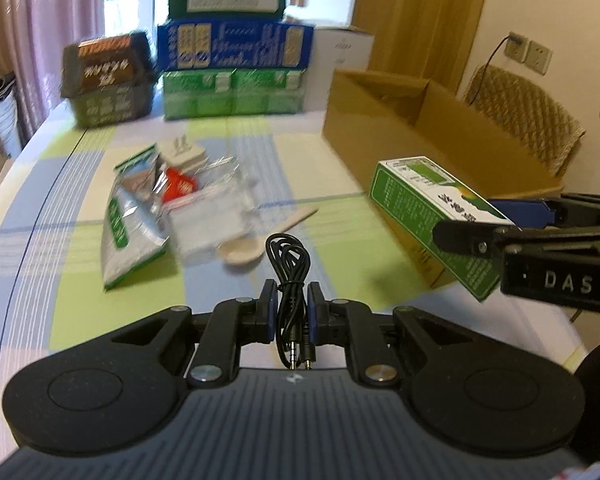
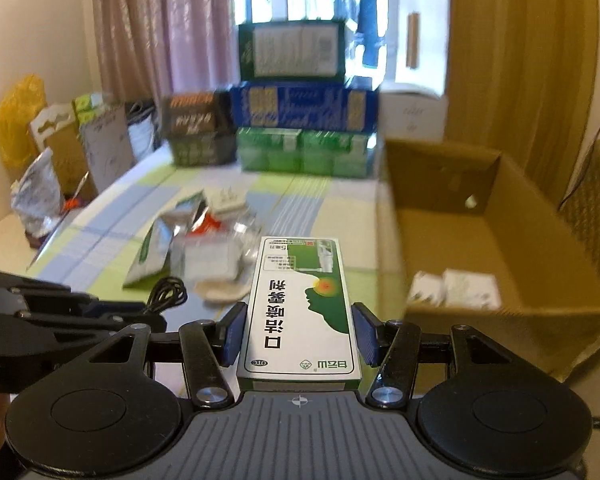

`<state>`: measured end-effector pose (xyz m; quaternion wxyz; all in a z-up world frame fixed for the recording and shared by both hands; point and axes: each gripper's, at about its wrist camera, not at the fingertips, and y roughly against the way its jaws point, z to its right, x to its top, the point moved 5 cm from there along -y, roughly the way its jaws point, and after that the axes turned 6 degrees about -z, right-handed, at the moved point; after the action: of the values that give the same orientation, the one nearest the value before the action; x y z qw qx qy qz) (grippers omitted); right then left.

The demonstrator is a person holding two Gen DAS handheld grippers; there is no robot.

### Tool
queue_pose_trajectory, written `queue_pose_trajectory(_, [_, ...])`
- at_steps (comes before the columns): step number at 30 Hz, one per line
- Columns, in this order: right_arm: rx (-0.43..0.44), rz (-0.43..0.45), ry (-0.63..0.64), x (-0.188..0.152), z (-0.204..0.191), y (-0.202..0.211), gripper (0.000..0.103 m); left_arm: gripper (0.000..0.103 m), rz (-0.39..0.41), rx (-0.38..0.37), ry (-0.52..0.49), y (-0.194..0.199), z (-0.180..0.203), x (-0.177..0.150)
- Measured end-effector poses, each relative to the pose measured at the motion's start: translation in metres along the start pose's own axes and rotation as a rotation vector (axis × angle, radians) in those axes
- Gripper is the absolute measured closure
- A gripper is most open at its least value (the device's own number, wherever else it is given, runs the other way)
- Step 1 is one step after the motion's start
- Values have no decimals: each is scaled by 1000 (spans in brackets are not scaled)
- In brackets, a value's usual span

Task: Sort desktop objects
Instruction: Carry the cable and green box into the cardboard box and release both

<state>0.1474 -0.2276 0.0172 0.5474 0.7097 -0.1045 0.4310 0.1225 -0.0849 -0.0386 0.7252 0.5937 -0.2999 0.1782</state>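
My left gripper [image 1: 293, 307] is shut on a coiled black audio cable [image 1: 290, 276], its plugs hanging toward the camera. My right gripper [image 2: 299, 334] is shut on a green and white medicine box [image 2: 300, 304], held above the table. In the left wrist view that medicine box [image 1: 432, 216] hovers at the right, just in front of the open cardboard box [image 1: 452, 136]. The cardboard box [image 2: 500, 240] holds white packets [image 2: 456, 288]. On the tablecloth lie a foil pouch [image 1: 128, 216], clear plastic packets [image 1: 212, 216], a red packet [image 1: 179, 189] and a pale spoon [image 1: 256, 242].
Stacked green and blue cartons [image 1: 236, 60] and a brown carton [image 1: 108, 80] stand at the table's far edge. A wicker chair [image 1: 528, 116] sits behind the cardboard box. Bags and cardboard [image 2: 60, 152] crowd the far left. Checked tablecloth [image 1: 80, 272] lies bare at the near left.
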Motion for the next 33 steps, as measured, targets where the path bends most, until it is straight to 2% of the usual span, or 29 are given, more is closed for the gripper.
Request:
queue_pose_trajectory(6, [-64, 41, -26, 21, 34, 24, 51, 92, 37, -62, -30, 11, 37, 29])
queue_pose_trajectory(13, [-122, 60, -63, 29, 76, 43, 51, 92, 59, -120, -68, 14, 80, 53])
queue_pose_trajectory(23, [-165, 61, -101, 26, 118, 51, 51, 92, 60, -159, -122, 4, 122, 75])
queue_pose_trajectory(33, [-187, 49, -111, 27, 149, 46, 51, 92, 45, -178, -146, -16, 145, 90])
